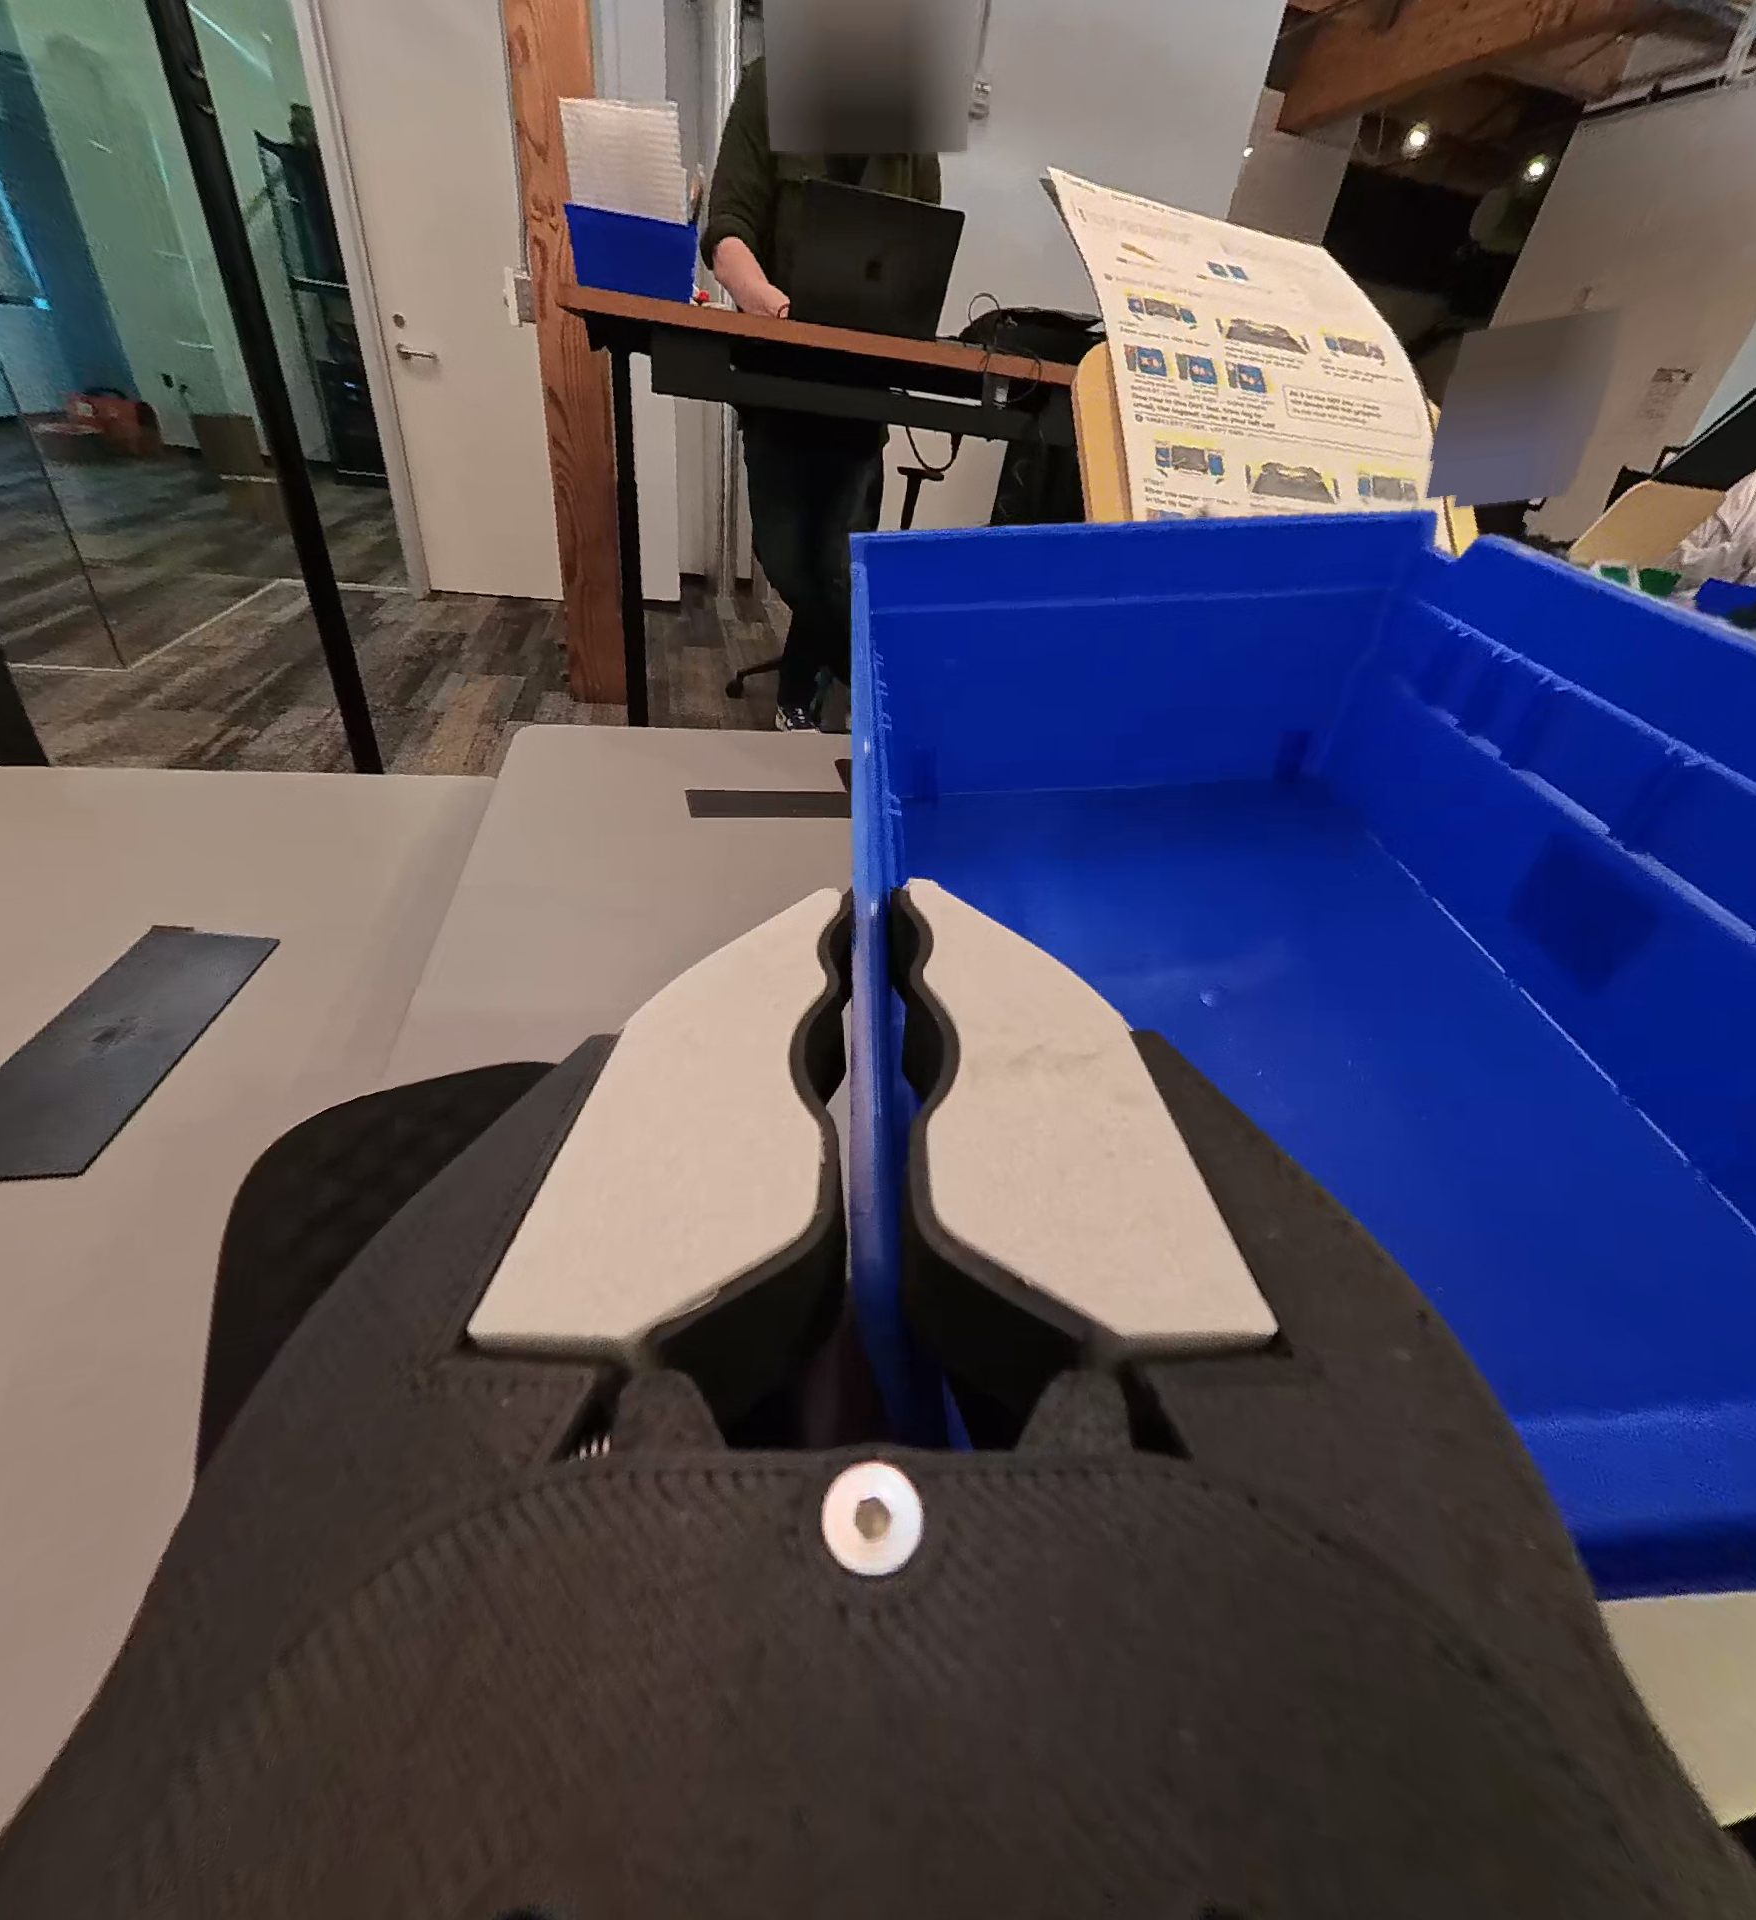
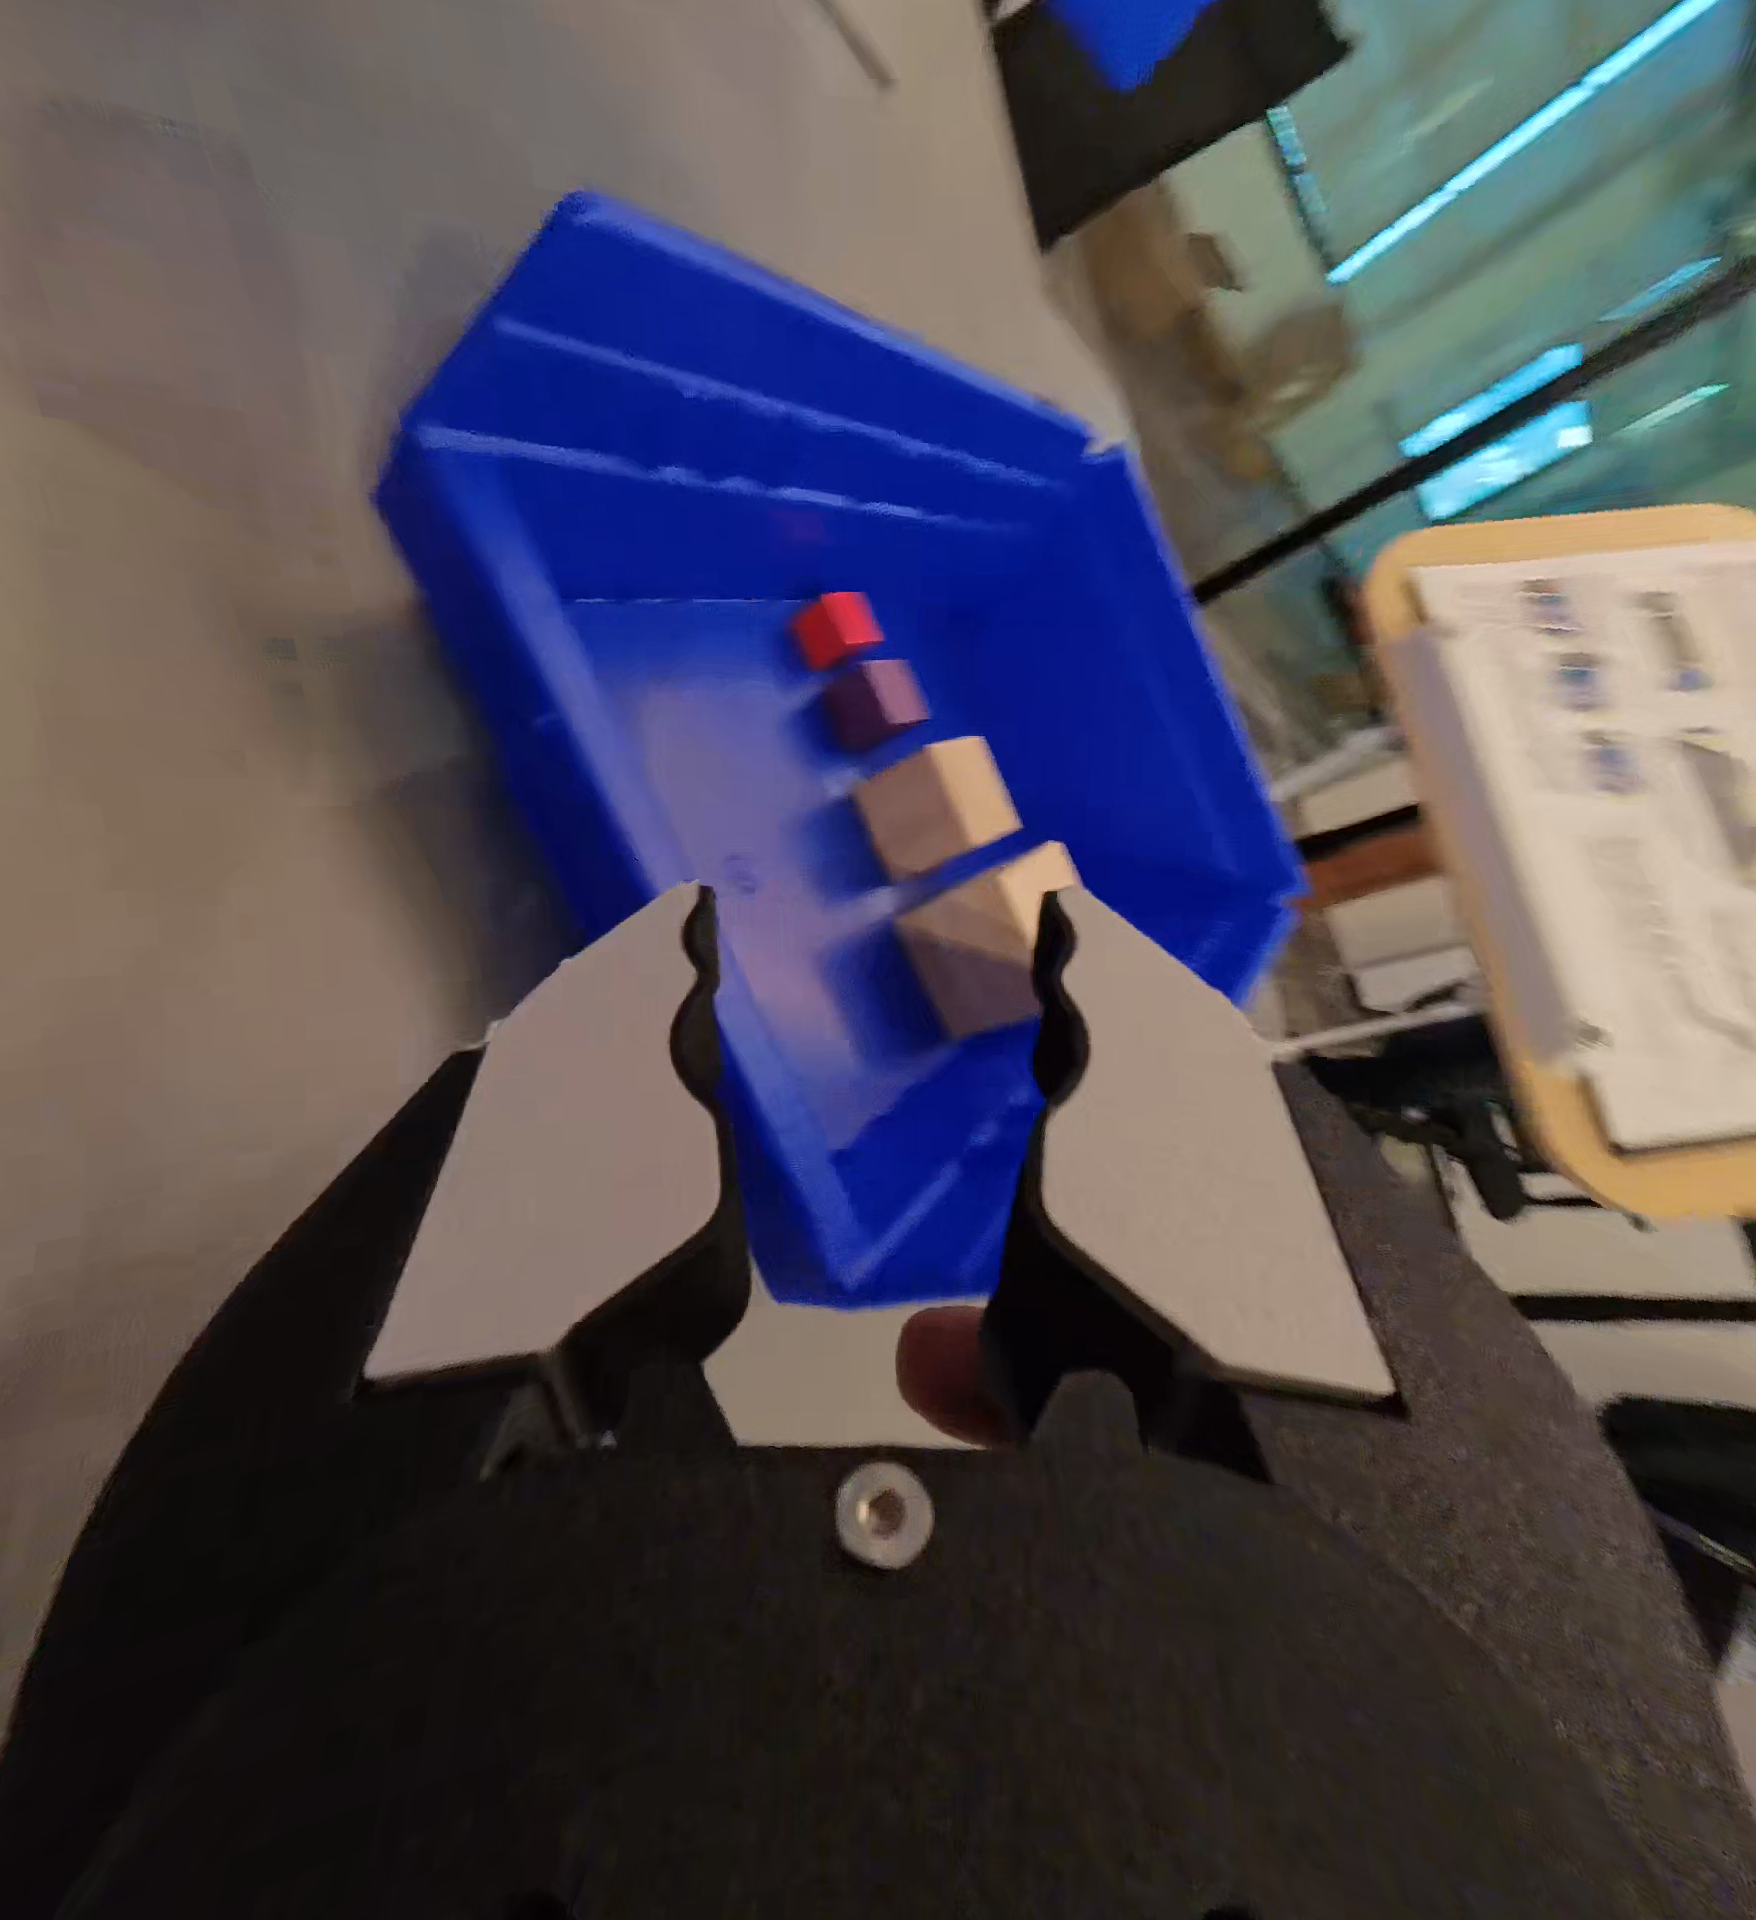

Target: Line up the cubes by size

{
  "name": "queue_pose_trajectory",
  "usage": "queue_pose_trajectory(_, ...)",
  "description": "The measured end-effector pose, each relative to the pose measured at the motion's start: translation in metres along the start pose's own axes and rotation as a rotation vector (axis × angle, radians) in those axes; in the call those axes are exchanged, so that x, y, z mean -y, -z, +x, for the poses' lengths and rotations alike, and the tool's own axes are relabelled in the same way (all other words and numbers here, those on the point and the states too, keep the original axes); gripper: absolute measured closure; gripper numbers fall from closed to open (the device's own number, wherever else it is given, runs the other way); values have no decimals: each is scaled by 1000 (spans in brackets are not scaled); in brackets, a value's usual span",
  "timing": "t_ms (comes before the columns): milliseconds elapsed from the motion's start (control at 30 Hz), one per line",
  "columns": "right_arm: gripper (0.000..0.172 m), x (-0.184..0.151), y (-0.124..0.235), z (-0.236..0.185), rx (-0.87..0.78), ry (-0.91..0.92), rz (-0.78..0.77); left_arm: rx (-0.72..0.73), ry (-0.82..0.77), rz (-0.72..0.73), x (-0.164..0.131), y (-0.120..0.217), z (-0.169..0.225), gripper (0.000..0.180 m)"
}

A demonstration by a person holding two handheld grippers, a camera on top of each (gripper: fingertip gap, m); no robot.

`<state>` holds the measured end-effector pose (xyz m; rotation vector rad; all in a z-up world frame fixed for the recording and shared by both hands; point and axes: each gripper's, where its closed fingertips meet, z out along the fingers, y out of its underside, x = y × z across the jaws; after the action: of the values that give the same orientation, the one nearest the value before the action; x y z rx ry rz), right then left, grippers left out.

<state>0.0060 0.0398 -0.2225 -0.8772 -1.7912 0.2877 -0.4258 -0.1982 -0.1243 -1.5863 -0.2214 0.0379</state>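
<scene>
Cubes (image 2: pixel 915 790) run in a line away from the right gripper (image 2: pixel 874 935), jaws wide, empty; left gripper (image 1: pixel 872 935) jaws clamp the bin (image 1: pixel 1269 665) wall.

Bin (image 2: pixel 1113 623) on table (image 2: pixel 178 727). Four cubes in row inside bin: smallest cube (image 2: pixel 834 628) farthest, then second cube (image 2: pixel 874 701), third cube (image 2: pixel 936 805), largest cube (image 2: pixel 978 945) nearest. Instruction sheet (image 1: pixel 1258 353) behind bin.

Even indoor light, sharp wide-angle left view with bowed edges; motion-blurred right view.
</scene>
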Motion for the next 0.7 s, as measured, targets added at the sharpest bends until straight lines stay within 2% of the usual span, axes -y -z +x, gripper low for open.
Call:
queue_pose_trajectory(33,110,-3,-8,-10,52,15,-13,-4,-5,-4,0,-1,2,175)
queue_pose_trajectory(100,116,-11,-22,-20,90,76,-58,-9,-12,-8,-1,-2,6,175)
queue_pose_trajectory(133,111,-14,-27,-25,124,84,-80,-12,-12,-9,-1,-2,8,175)
queue_pose_trajectory(333,129,-24,-36,-50,299,80,-137,-30,10,-11,-6,-2,10,175)
queue_pose_trajectory(500,138,-26,-42,-53,291,92,-112,-33,18,-17,-11,-8,9,175)
queue_pose_trajectory(700,139,-18,-54,-51,284,118,-87,-31,23,-16,-13,-7,7,175)
